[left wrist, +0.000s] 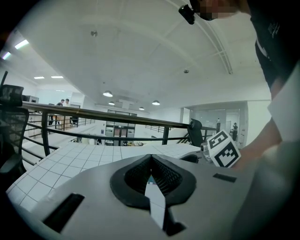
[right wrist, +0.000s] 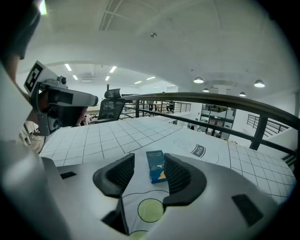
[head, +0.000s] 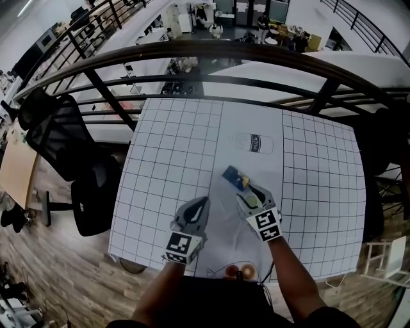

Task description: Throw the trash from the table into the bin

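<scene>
L tongs [left wrist: 151, 161] shut; R tongs [right wrist: 149, 159] open w/ blue carton [right wrist: 156, 167] between jaws.

Black office chair [head: 61, 138]: mesh back, stands on wooden floor [head: 51, 269], castor base visible.
Dark metal railing [head: 256, 57]: curved top rail, lower rails, slanted posts.
Beyond railing: lower level with desks and equipment [head: 192, 19], too small to identify.
Light wooden desktop [head: 16, 170]: at left edge, beside chair.
White frame stand [head: 384, 259]: lower right, on floor.
Bottle outline [head: 252, 143]: printed flat, lying sideways, labelled "milk".
Round ceiling lights [left wrist: 108, 93]: lit.
Two people [left wrist: 63, 102]: distant, behind railing.
</scene>
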Available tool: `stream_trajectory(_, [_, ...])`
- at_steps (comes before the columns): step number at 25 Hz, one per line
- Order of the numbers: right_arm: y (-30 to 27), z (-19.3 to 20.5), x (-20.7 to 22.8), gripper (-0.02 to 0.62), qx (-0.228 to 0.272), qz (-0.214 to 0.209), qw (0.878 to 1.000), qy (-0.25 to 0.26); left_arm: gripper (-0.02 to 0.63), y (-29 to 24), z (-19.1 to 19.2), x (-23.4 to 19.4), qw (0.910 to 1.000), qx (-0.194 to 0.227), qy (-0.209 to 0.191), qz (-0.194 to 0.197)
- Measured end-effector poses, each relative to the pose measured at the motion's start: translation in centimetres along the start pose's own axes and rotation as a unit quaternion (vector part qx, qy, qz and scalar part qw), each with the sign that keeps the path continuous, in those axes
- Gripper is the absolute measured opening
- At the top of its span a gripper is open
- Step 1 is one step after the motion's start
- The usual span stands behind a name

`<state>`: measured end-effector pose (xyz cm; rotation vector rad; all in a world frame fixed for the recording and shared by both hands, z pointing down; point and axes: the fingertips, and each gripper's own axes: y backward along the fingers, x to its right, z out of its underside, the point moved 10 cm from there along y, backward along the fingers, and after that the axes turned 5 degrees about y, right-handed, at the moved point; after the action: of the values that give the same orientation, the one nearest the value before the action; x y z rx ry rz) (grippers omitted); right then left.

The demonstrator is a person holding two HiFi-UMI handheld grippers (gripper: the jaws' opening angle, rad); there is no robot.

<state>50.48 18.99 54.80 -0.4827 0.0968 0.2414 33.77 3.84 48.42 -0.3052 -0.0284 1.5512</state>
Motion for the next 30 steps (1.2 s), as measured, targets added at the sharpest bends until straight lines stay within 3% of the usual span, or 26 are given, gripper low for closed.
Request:
stream_trajectory(13, [-5.1, 3.1, 2.3, 0.293, -0.058, -0.025, 0.998, 0.000, 0.020, -0.2, 1.2, -1.4, 0.9997, -0.022, 0.005, 0.010])
stream_trajectory(20, [-6.7, 4.0, 3.3, 0.296, -0.086, -0.047, 0.995, -0.017, 0.020, -0.3, 1.7, -1.7, 0.9996, -0.023, 0.012, 0.012])
stream_trajectory(30, [-7.3, 4.1, 3.3, 0.295, -0.112, -0.059, 0.992, -0.002, 0.020, -0.2, 1.7, -2.1, 0.9997, -0.016, 0.017, 0.007])
